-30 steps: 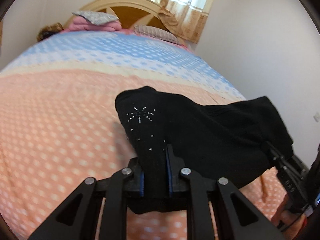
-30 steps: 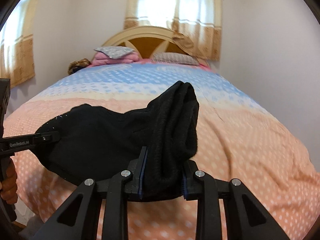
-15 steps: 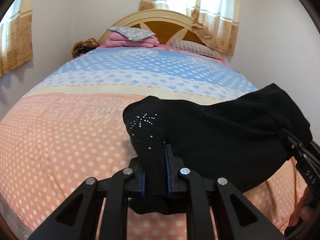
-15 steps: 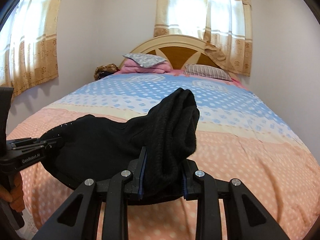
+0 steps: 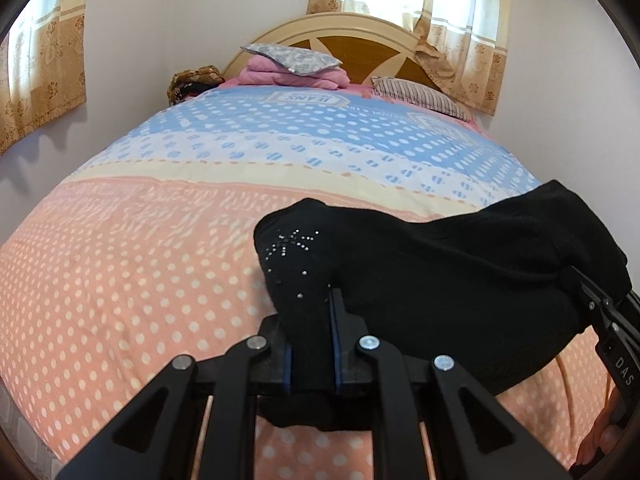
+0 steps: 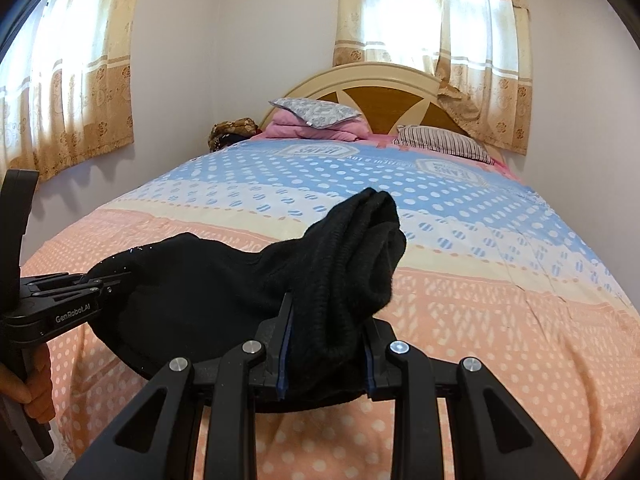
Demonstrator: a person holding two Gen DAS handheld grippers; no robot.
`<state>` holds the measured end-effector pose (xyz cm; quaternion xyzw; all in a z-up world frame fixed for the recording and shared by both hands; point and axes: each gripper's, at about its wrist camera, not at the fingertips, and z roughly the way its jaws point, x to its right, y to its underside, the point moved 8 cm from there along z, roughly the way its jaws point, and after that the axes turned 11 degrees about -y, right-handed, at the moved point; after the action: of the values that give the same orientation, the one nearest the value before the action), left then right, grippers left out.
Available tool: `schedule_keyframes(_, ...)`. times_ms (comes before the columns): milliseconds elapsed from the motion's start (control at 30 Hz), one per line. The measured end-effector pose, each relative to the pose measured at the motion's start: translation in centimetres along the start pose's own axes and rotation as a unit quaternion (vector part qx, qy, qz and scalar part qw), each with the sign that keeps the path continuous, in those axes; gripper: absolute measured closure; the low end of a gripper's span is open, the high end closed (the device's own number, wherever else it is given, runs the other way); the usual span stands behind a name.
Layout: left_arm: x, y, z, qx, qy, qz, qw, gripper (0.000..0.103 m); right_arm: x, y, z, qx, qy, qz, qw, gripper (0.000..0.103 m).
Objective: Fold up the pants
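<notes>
- While both my tools hold it, the black pants (image 5: 440, 288) hang as a slack span between them, above the near end of the bed (image 5: 120, 280), apparently not resting on it.
- My left gripper (image 5: 310, 344) is clamped on the end with the rhinestone star (image 5: 294, 240); jaws nearly together, so thin cloth there.
- My right gripper (image 6: 325, 354) is clamped on a thicker bunched wad; jaws stand wider apart, several layers between the pads.
- Handling, my read: light, soft knit, no stiffness. Sags in the middle, won't hold a crease unless laid flat. Grippy rather than slippery.
- Hold points: corners or hems, not mid-panel. The bunched end flops over the right jaws, so that grip probably needs redoing to get a clean edge.
- Room: polka-dot bedspread is bare ahead and to both sides; plenty of flat area to lay out.
- Edges: near bed edge sits just under my tools, and cloth could slide off if dropped short. Pink folded stack (image 5: 294, 72) and striped pillow (image 5: 420, 94) are well apart, at the headboard.
</notes>
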<state>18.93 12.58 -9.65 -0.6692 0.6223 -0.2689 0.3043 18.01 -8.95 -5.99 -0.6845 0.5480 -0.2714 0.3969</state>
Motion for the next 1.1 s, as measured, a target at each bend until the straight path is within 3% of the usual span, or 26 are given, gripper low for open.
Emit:
schedule_keyframes(467, -3.1, -4.9, 4.2, 0.028, -0.063, 0.015, 0.9975, 0.088, -2.0, -4.1, 6.0, 0.014, -0.019, -0.004, 1.0, 0.075)
schedule_keyframes(633, -3.6, -7.4, 6.1, 0.051, -0.096, 0.029, 0.9936, 0.088, -2.0, -5.7, 9.5, 0.02, -0.003, 0.001, 1.0, 0.075)
schedule_keyframes(800, -3.1, -7.8, 9.5, 0.034, -0.114, 0.042, 0.992, 0.088, -0.9, -5.1, 13.8, -0.012, 0.003, 0.02, 1.0, 0.075)
schedule_keyframes(1100, -2.0, -4.7, 13.3, -0.006, -0.128, 0.075, 0.9889, 0.089, 0.8, -1.8, 17.8, -0.083, 0.018, 0.023, 0.996, 0.075)
